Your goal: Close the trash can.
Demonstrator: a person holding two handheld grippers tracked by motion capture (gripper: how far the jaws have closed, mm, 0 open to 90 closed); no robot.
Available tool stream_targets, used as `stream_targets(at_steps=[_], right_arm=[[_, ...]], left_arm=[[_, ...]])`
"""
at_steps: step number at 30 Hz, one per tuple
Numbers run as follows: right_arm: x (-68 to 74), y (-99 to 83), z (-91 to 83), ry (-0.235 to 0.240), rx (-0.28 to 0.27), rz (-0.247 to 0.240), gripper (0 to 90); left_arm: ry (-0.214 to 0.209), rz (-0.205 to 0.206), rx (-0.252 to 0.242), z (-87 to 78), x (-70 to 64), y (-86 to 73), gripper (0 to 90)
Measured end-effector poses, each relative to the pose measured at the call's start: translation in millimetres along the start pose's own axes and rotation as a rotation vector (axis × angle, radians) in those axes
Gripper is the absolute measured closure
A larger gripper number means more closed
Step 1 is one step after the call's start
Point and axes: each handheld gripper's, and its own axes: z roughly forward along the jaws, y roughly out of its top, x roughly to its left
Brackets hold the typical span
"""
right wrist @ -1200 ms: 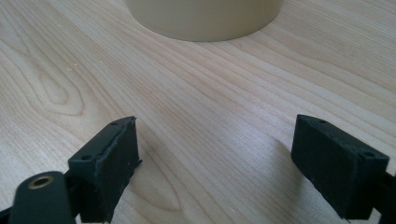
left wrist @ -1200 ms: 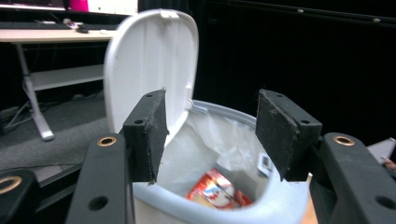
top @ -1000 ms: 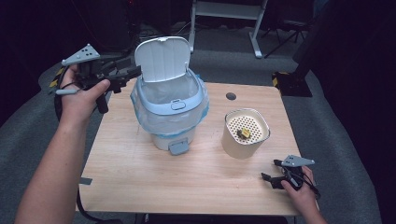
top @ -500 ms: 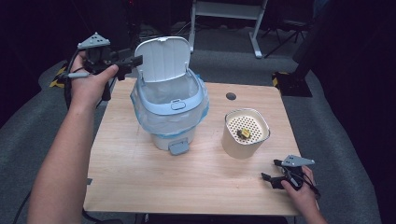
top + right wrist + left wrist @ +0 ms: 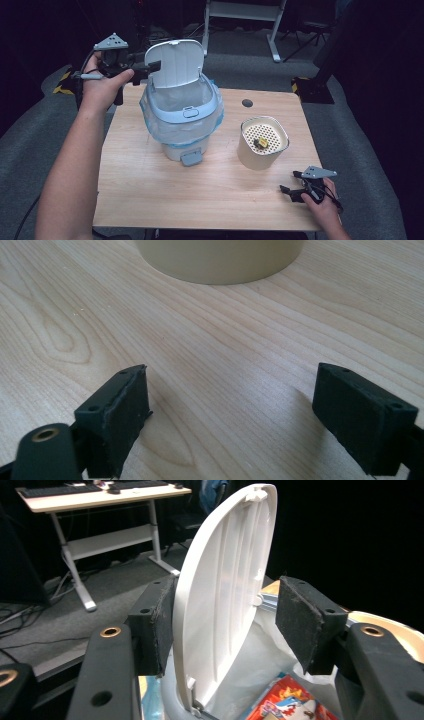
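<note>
A small white-and-pale-blue plastic pedal bin (image 5: 181, 122) stands near the middle of a light wooden table (image 5: 150, 200), its white oval flip lid (image 5: 176, 62) raised upright and a clear bag liner (image 5: 165, 100) folded over the blue rim. The left gripper (image 5: 150, 70), held in the person's left hand (image 5: 102, 82) at the table's far left corner, reaches in at the lid's edge with its jaws spread. In the left gripper view the lid (image 5: 225, 590) stands edge-on between the two black pads (image 5: 155, 625), one pad close against its outer face and the other well apart from its ribbed inner face — whether the near pad touches cannot be told. That same view looks down into the bin, where a piece of red, orange and blue printed packaging (image 5: 285, 705) lies at the bottom of the liner (image 5: 250, 665); the high view shows the bin's pale interior without that detail.

To the right of the bin sits a cream-coloured round container (image 5: 262, 142) with a perforated insert across its top, and on the insert rests a small dark and yellow object (image 5: 260, 143) too small to identify. Beyond it a small dark round hole (image 5: 247, 103) marks the tabletop.

At the table's near right corner the right gripper (image 5: 287, 190) rests low on the wood in the person's right hand (image 5: 320, 200). The right gripper view shows its jaws wide apart over bare wood grain (image 5: 200, 365), holding nothing, with the container's cream base (image 5: 220, 260) just ahead.
</note>
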Motion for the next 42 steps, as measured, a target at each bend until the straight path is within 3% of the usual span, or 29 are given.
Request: stream_targets(at_steps=[5, 9, 13, 16, 19, 25, 32, 35, 40, 42], right_arm=[[0.0, 0.0, 0.0, 0.0, 0.0, -0.001, 15.1], [0.0, 0.0, 0.0, 0.0, 0.0, -0.001, 15.1], [0.0, 0.0, 0.0, -0.001, 0.0, -0.001, 15.1], [0.0, 0.0, 0.0, 0.0, 0.0, -0.001, 15.1], [0.0, 0.0, 0.1, 0.0, 0.0, -0.001, 15.1], [0.0, 0.0, 0.0, -0.001, 0.0, -0.002, 15.1], [0.0, 0.0, 0.1, 0.0, 0.0, -0.001, 15.1], [0.0, 0.0, 0.1, 0.0, 0.0, -0.001, 15.1], [0.0, 0.0, 0.0, -0.001, 0.0, -0.001, 15.1], [0.0, 0.0, 0.1, 0.0, 0.0, -0.001, 15.1]], left_arm=[[-0.059, -0.002, 0.016, -6.3, -8.2, -1.4, 45.1], [-0.107, 0.037, 0.063, -11.9, -26.2, -6.3, 44.2], [-0.192, 0.028, 0.073, -14.9, -45.1, -16.2, 43.5], [-0.209, 0.049, 0.097, -14.2, -56.5, -22.8, 43.4], [-0.226, 0.033, 0.111, -12.2, -62.8, -27.4, 44.4], [-0.22, -0.019, 0.164, -4.7, -67.9, -33.8, 55.0], [-0.149, 0.02, 0.207, 7.0, -73.2, -36.3, 67.0], [-0.116, 0.029, 0.251, 12.5, -77.5, -36.8, 69.4], [-0.092, 0.053, 0.239, 19.7, -83.3, -36.5, 70.0], [-0.067, 0.106, 0.218, 23.9, -85.6, -38.6, 68.8]])
